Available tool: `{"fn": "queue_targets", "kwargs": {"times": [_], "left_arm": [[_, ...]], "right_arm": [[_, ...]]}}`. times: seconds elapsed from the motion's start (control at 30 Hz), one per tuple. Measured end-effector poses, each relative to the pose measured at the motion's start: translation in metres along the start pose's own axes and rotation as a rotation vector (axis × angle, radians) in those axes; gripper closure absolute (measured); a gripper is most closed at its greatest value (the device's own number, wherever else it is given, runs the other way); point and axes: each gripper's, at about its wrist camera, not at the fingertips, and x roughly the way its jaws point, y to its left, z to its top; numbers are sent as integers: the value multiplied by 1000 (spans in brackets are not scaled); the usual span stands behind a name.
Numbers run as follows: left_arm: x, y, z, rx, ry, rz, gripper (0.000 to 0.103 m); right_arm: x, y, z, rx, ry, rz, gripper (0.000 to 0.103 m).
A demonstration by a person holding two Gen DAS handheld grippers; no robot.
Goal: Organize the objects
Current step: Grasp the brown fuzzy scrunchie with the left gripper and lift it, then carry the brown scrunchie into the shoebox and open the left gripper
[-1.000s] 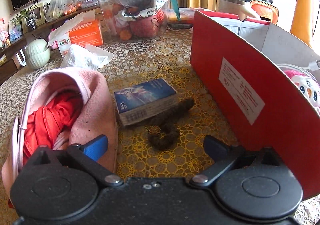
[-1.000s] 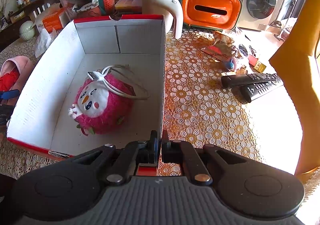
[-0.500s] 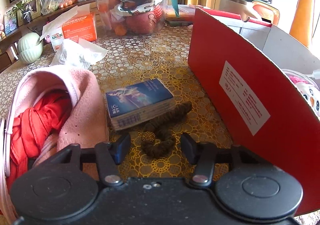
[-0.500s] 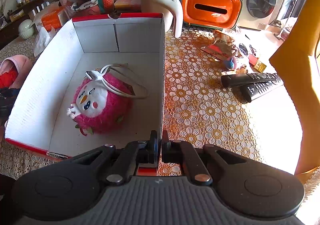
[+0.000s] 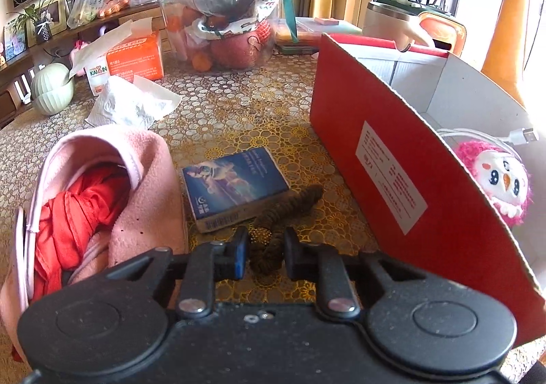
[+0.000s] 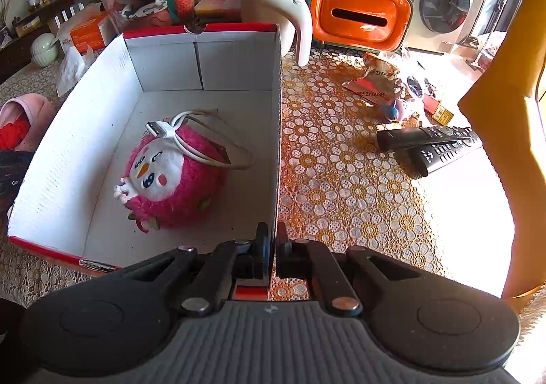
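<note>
My left gripper [image 5: 264,252] is shut on a dark braided hair tie [image 5: 286,208] that lies on the tablecloth beside a blue card box [image 5: 235,184]. My right gripper [image 6: 271,249] is shut on the near right wall of the red and white cardboard box [image 6: 276,131]. Inside the box lie a pink plush toy [image 6: 170,179] and a white USB cable [image 6: 198,138] on top of it. The box's red outer wall [image 5: 392,162] stands to the right in the left wrist view.
A pink slipper with red cloth inside [image 5: 92,199] lies left of the card box. Crumpled tissue [image 5: 129,104], an orange tissue pack [image 5: 133,56] and a bagged fruit basket [image 5: 221,15] stand behind. Two remotes [image 6: 430,145], snack wrappers [image 6: 378,83], a white jug [image 6: 273,8] and an orange dispenser [image 6: 358,15] are right of the box.
My left gripper moved forward over the hair tie and its fingers closed from wide open onto it. The right gripper stayed shut on the box wall.
</note>
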Motion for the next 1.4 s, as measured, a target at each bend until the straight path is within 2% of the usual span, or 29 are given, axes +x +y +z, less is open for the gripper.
{"fn": "queue_targets", "kwargs": {"times": [0.37,0.57,0.77,1.03,1.27,1.4], "left_arm": [[-62,0,11,1,-58,-71,84],[-98,-10,24,46,-102,-117,84],[-114,-30,40,88,-143,-166,84],[-107,-67,60,173,-168,-177,84],[-85,-101,79,245,-165,-153,84],[-65,-122,86,320,-141,-120,84]], "right_arm": [[-1,2,1,-4,-5,-6,99],[-1,2,2,-7,-11,-4,99],[-2,1,2,-5,-14,-1,99],[-2,3,2,-2,-12,-3,99],[-1,3,2,-1,-14,-3,99],[-1,3,3,1,-16,-2,99]]}}
